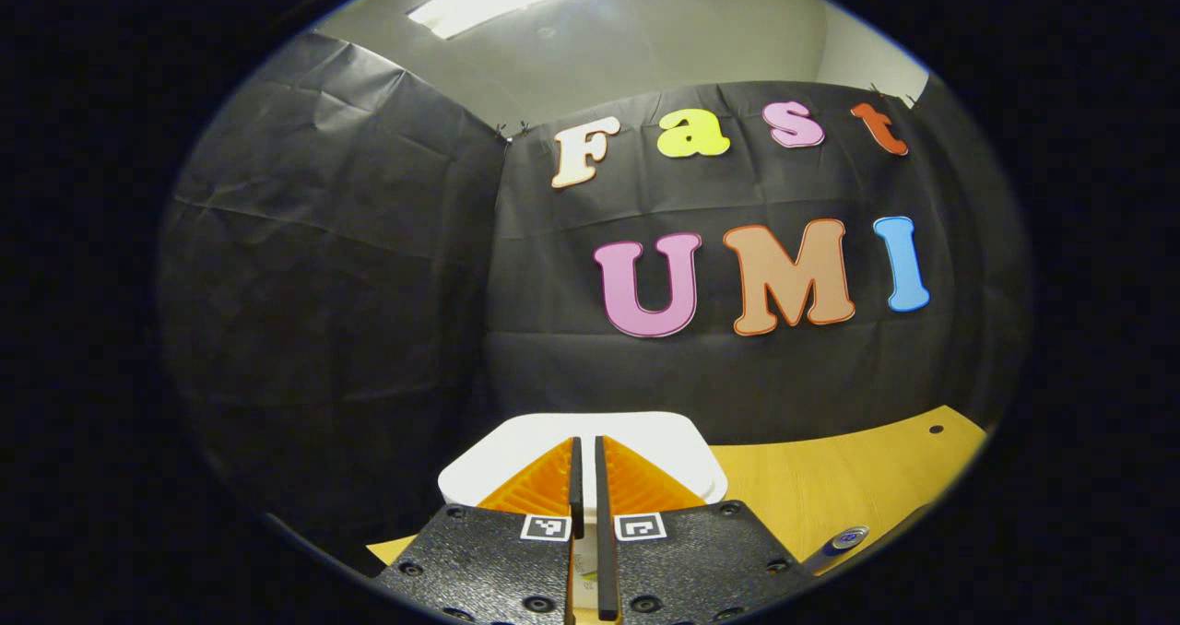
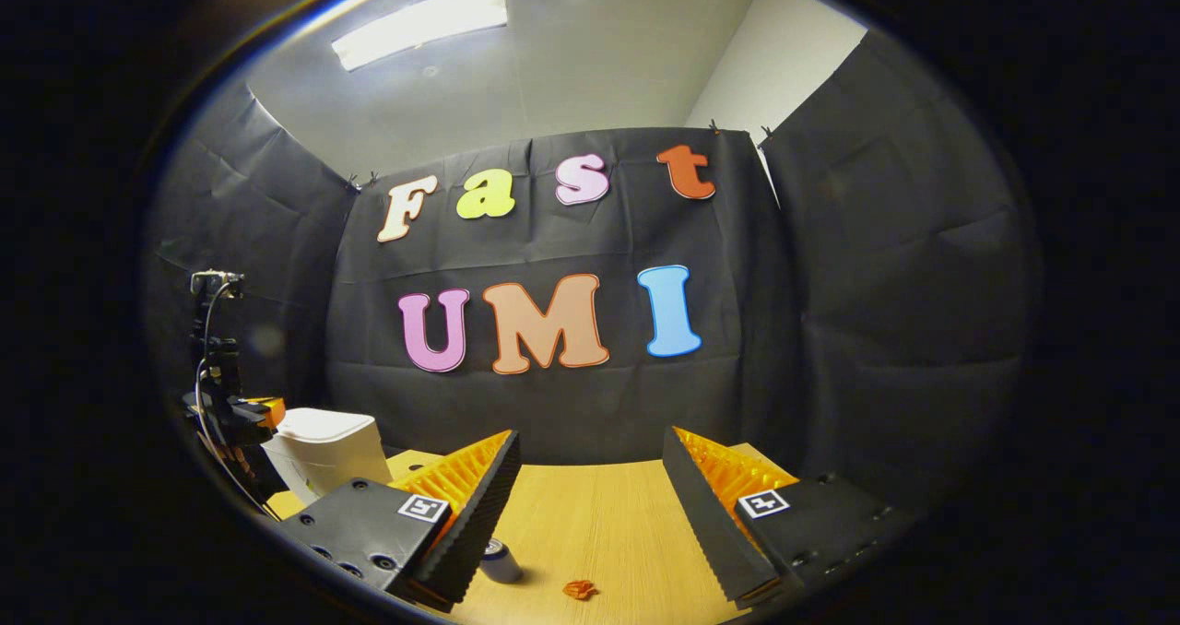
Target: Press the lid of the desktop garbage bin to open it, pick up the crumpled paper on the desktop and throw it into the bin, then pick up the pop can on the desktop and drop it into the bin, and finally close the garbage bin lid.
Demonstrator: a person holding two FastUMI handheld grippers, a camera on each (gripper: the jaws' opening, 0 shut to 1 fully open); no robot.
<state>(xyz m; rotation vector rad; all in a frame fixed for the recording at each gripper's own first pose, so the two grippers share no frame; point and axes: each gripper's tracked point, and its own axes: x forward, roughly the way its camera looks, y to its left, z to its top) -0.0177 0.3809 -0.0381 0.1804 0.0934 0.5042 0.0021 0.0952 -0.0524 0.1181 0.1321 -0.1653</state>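
Observation:
The white desktop bin [image 1: 668, 445] lies just beyond my left gripper [image 1: 587, 445], which is shut with nothing between its fingers and points at the lid. In the right gripper view the bin [image 2: 327, 454] stands at the far left with its lid down, and the left gripper [image 2: 247, 415] is at its top left edge. My right gripper [image 2: 590, 514] hangs open above the wooden table [image 2: 599, 514]. Below it lie a small orange crumpled paper [image 2: 580, 590] and a blue-and-silver pop can [image 2: 501, 560] by its left finger. The can [image 1: 843, 540] is also low at the right of the left gripper view.
Black cloth walls close the booth behind and on both sides. The table's back edge [image 1: 876, 427] runs along the rear cloth. A cable and camera mount [image 2: 210, 284] rise above the left gripper.

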